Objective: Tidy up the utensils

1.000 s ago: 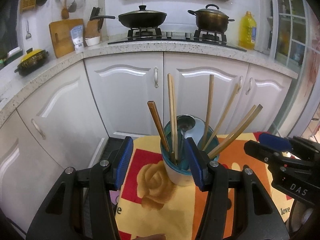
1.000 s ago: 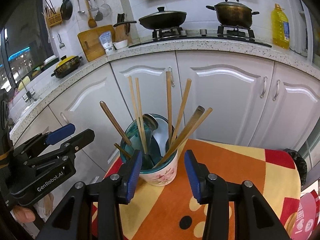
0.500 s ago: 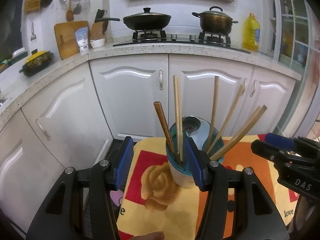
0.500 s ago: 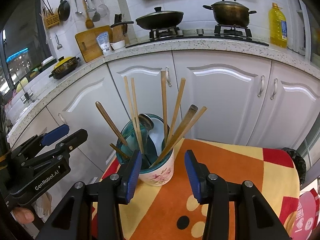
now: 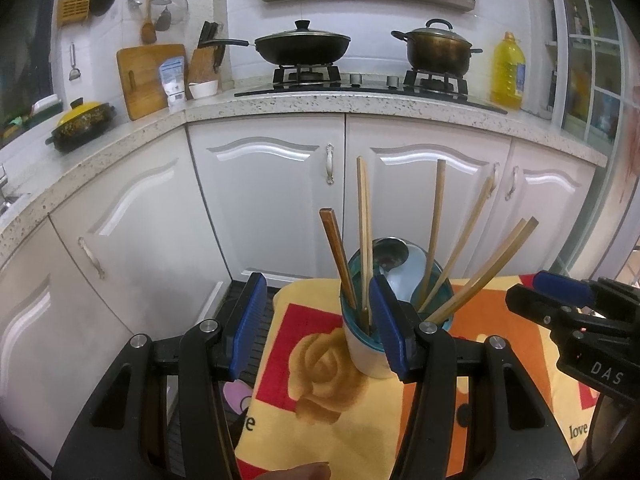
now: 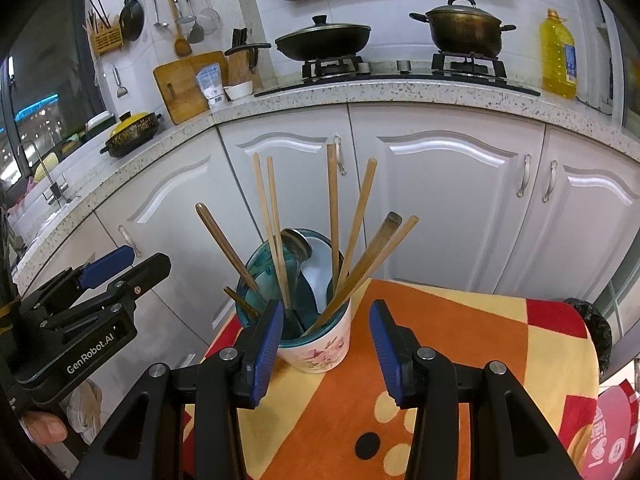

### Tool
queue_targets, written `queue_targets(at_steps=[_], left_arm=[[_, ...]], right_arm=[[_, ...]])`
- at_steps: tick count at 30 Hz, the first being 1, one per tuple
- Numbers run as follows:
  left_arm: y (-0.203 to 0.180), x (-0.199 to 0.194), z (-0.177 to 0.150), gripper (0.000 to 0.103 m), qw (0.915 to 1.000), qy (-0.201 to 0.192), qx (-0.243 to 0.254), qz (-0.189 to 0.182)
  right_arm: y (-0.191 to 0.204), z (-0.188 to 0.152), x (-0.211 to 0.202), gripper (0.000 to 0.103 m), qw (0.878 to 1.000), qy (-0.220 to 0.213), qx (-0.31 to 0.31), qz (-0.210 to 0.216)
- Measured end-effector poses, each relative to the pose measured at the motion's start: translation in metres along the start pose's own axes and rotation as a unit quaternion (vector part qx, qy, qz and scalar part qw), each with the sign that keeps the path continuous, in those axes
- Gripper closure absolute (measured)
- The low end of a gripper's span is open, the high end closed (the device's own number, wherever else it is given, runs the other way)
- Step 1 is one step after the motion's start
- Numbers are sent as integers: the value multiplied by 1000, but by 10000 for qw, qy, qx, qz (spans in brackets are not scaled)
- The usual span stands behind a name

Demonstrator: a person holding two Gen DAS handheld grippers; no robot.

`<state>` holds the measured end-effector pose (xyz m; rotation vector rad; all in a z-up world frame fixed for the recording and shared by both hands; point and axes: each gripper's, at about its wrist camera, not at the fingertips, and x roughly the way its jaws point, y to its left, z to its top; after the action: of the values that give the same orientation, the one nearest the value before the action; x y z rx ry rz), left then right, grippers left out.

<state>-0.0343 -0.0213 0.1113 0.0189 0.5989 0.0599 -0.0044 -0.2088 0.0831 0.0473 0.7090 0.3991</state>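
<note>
A white floral cup [image 6: 320, 354] with a teal inside stands on a table under an orange, yellow and red cloth [image 6: 444, 320]. Several wooden chopsticks [image 6: 332, 208] lean out of it, beside a metal spoon [image 6: 296, 242] and a pale blue spoon [image 6: 318, 268]. My right gripper [image 6: 325, 320] is open just in front of the cup, which shows between its blue pads. In the left wrist view the cup [image 5: 366, 350] sits behind the right pad of my open left gripper [image 5: 318, 322], which holds nothing. My right gripper [image 5: 560, 296] shows at that view's right edge and my left gripper [image 6: 104, 276] at the other view's left.
White cabinet doors [image 5: 264, 184] stand close behind the table. On the speckled counter [image 6: 400, 88] are a wok, a pot, a yellow oil bottle [image 6: 558, 54], a cutting board and a yellow-lidded pan. A dark bin [image 6: 596, 332] is past the table's right edge.
</note>
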Motion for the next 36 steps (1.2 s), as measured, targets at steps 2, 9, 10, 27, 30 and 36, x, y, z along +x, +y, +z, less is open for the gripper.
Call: queue_targets(at_steps=[2,9,10,27,30,36], left_arm=[[0,0,0,50,10000,2,5,7],[0,0,-1,50,10000,5,5,0],[0,0,-1,50,10000,7,3,3],[0,-2,-1,50,10000,-19,-6,-12],[0,-3,-1,50,10000,-31,-14,-12],[0,-4,-1,50,10000,-34,-17,-6]], right_arm=[[1,0,1,60,10000,13,-22,-5],[2,0,3,60,10000,52,-47,4],[2,-1,3,60,10000,60,-47,0],[3,0,5,59,10000,61,-66,-1],[4,1,5,59,10000,57,-74,13],[4,2,5,59,10000,61,-71,17]])
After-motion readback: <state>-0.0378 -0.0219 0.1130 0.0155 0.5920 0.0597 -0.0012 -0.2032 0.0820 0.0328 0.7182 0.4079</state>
